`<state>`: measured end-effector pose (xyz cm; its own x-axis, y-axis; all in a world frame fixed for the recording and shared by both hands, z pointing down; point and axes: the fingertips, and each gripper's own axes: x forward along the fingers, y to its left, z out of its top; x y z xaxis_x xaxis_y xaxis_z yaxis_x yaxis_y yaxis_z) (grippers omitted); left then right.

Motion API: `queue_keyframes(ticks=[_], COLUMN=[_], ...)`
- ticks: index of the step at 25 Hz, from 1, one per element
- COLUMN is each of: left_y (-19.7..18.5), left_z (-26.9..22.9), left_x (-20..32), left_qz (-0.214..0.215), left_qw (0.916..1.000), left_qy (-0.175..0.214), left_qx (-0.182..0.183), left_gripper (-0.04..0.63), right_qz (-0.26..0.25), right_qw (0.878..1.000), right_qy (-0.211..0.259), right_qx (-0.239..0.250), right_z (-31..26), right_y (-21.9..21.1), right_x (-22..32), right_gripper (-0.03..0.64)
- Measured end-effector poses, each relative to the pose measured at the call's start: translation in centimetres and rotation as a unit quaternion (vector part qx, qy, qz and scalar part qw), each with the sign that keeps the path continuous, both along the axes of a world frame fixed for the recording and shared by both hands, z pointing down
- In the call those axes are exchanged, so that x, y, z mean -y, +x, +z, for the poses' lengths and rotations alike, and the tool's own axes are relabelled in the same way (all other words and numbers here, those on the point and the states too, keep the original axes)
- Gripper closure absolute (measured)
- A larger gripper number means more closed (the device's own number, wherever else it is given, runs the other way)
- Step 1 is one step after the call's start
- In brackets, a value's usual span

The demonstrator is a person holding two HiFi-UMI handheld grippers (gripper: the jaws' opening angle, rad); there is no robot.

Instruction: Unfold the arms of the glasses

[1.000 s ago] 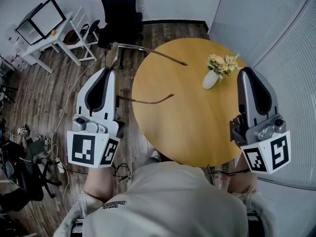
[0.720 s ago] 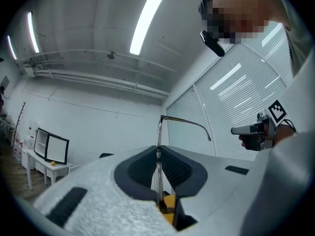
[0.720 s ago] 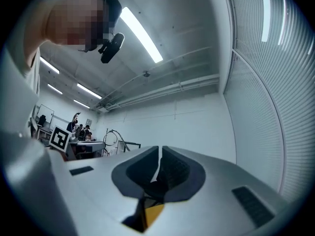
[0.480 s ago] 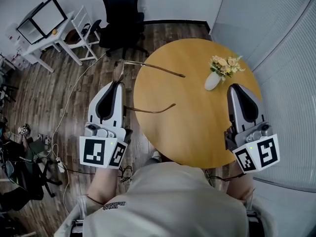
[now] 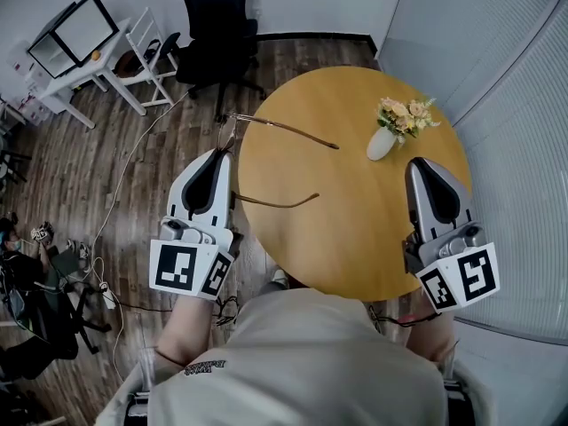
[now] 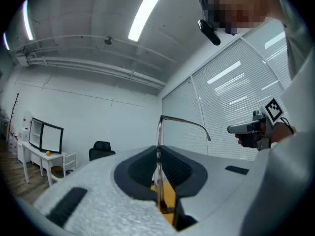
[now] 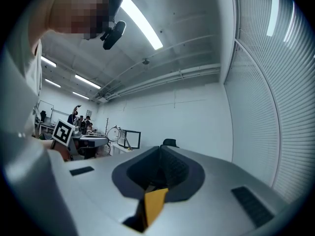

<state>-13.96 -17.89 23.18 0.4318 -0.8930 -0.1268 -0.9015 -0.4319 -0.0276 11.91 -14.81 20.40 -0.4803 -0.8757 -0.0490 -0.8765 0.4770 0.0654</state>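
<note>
– Office w/ a wood-plank floor (image 5: 71, 167), seen from above, held a round wooden table (image 5: 355, 229) at centre. What stood on it?
– A white vase (image 5: 382, 143) w/ pale flowers (image 5: 404, 114), on the far side towards the R. Bkgd: a black chair (image 5: 217, 16) at the top, and a white desk (image 5: 80, 74) w/ a monitor (image 5: 75, 34) at top L.
– Where were the glasses (image 5: 232, 136)?
– At the table's L edge, in the L gripper (image 5: 222, 153). Its jaws were clamped on the front of the frame, w/ the lens edge-on btwn them. Both arms (image 5: 284, 128) pointed R over the tabletop, spread well apart. Whether they touched the wood couldn't be told.
– And the R gripper (image 5: 424, 165)?
– Over the table's R side, near the vase and well apart from the glasses. Its jaws were together, w/ nothing btwn them.
– The person (image 5: 302, 362)?
– At the bottom of the head view, in a light top, w/ one gripper out on each side.
</note>
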Motion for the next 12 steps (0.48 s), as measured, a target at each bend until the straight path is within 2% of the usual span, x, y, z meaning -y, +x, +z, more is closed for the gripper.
queue_keyframes(ticks=[12], left_y=[0.7], left_z=[0.5], left_x=[-0.1], left_qz=[0.006], left_qw=[0.9999], left_qy=[-0.012], left_qx=[-0.003], left_gripper=[0.555], right_qz=[0.002], right_qw=[1.0], right_qy=[-0.008], right_qx=[-0.019], right_z=[1.0], right_y=[0.3], right_x=[0.0], right_gripper=[0.58])
